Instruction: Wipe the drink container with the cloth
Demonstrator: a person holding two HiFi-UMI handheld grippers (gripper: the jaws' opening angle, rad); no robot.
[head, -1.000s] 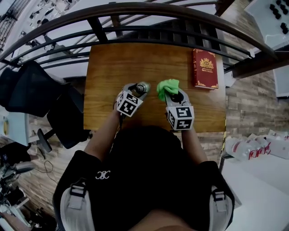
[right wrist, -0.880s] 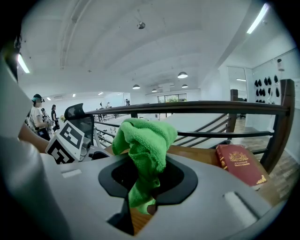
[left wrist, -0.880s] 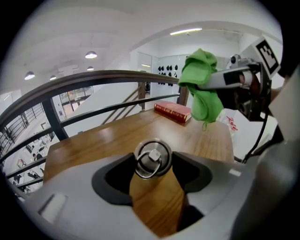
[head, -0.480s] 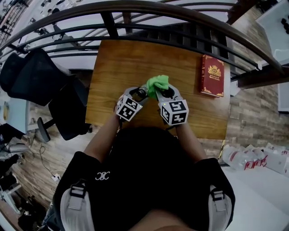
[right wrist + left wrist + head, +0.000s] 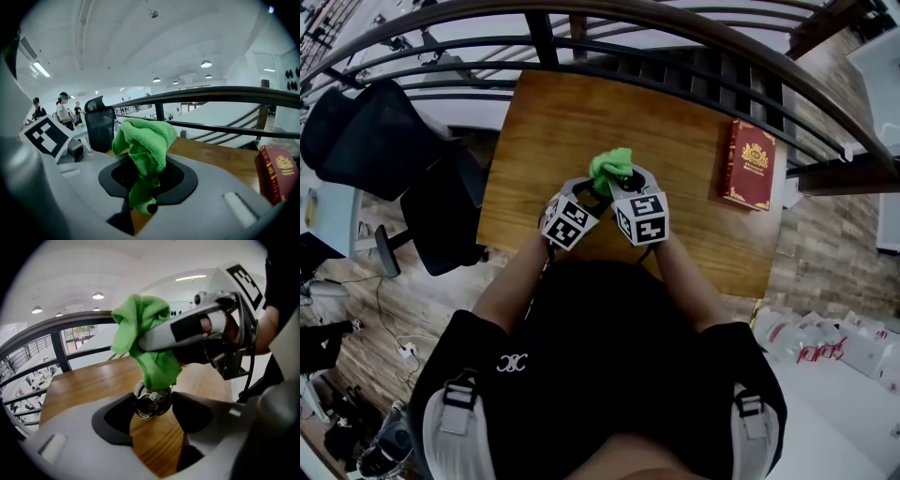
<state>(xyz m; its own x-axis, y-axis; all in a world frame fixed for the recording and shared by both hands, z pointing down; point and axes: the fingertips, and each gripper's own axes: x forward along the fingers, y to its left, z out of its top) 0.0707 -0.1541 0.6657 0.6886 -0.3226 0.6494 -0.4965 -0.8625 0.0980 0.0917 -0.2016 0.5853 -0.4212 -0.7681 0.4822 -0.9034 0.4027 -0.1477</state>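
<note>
One cloth [image 5: 610,169] touching drink container [image 5: 151,404], over table [image 5: 553,122] middle, book [image 5: 749,164] near edge.

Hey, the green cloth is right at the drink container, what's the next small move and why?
Probably rub the cloth down over the drink container. The right gripper is shut on the cloth, whose lower edge seems to touch only the container's near end, clamped in the left gripper.

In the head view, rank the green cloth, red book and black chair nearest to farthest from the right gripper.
1. green cloth, clamped in the right gripper.
2. red book, on the table's right.
3. black chair, left of the table.
</note>
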